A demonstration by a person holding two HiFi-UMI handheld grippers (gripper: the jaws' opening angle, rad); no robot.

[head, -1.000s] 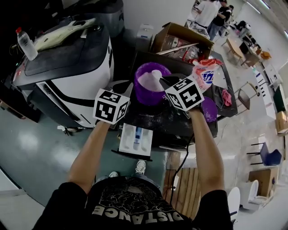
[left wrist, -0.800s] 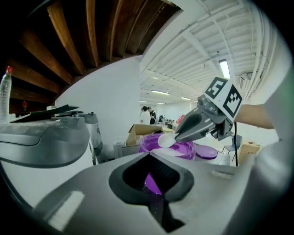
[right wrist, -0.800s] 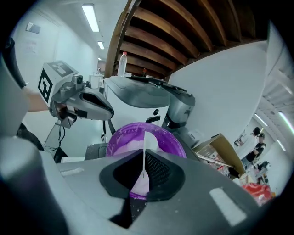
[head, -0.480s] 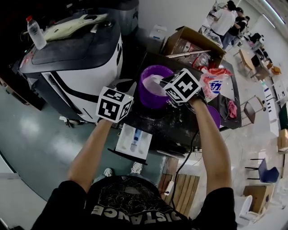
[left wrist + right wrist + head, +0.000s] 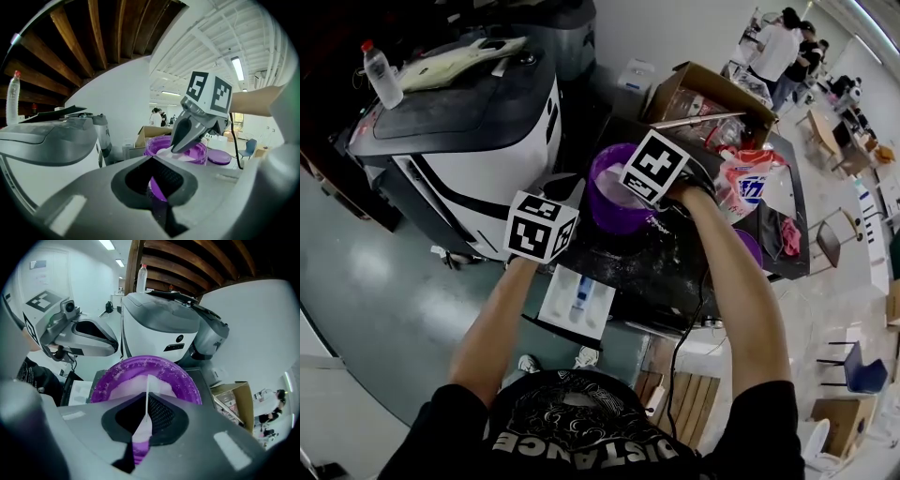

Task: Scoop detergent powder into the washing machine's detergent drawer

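R gripper (image 5: pixel 148 403): clenching thin white scoop (image 5: pixel 147 383), dipping into powder (image 5: pixel 123 389) in purple tub (image 5: pixel 185 380).
L gripper (image 5: pixel 152 161): closed, empty, hovering left of tub.
Drawer (image 5: pixel 577 300): sitting open, near-left of tub.
Risk: handle twisting in grip, powder spilling before reaching drawer.

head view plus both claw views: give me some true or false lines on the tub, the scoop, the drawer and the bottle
1. The purple tub holds white powder. True.
2. The right claw is empty. False: it is shut on a thin white scoop handle over the tub.
3. The drawer stands pulled out, below the left claw. True.
4. The tub has its lid on. False: the tub is open, and a purple lid lies apart beside it.
5. A bottle stands upright on the white machine. True.
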